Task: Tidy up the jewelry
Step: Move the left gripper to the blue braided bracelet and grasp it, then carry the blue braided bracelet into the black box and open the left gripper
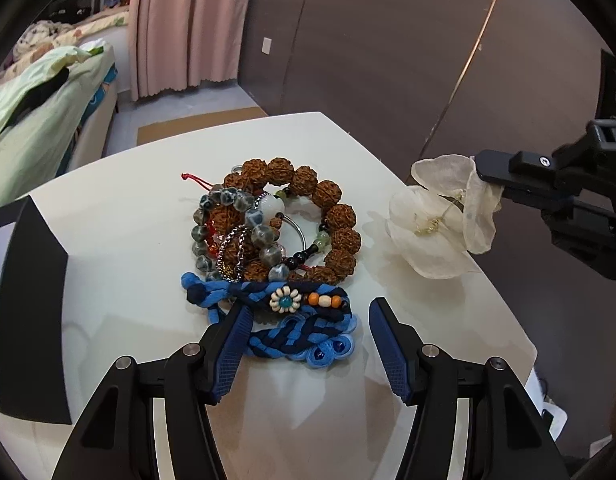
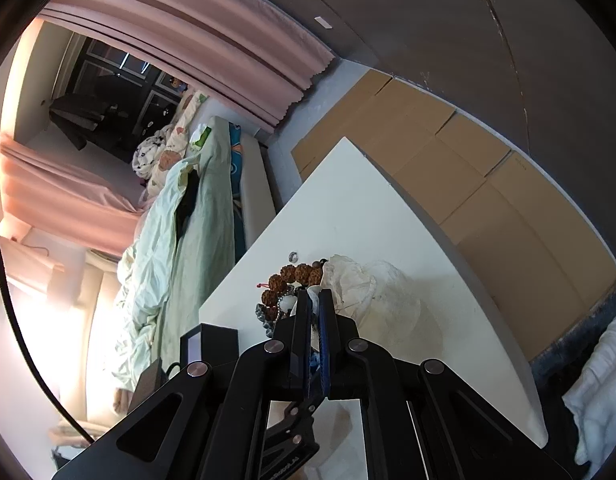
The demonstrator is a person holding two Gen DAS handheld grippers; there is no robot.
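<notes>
Several bracelets (image 1: 276,220) lay heaped mid-bench (image 1: 128,232), soft blue braided band (image 1: 292,320) nearest. Left claw (image 1: 308,344) gaped around it; it should be light and floppy, best pinched mid-braid. Right claw (image 2: 315,308) had clamped the flimsy white organza pouch (image 1: 439,216) by the right edge.

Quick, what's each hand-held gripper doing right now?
Left hand-held gripper: open, straddling the blue braided bracelet, not gripping.
Right hand-held gripper: closed, holding the white flower ornament.
</notes>
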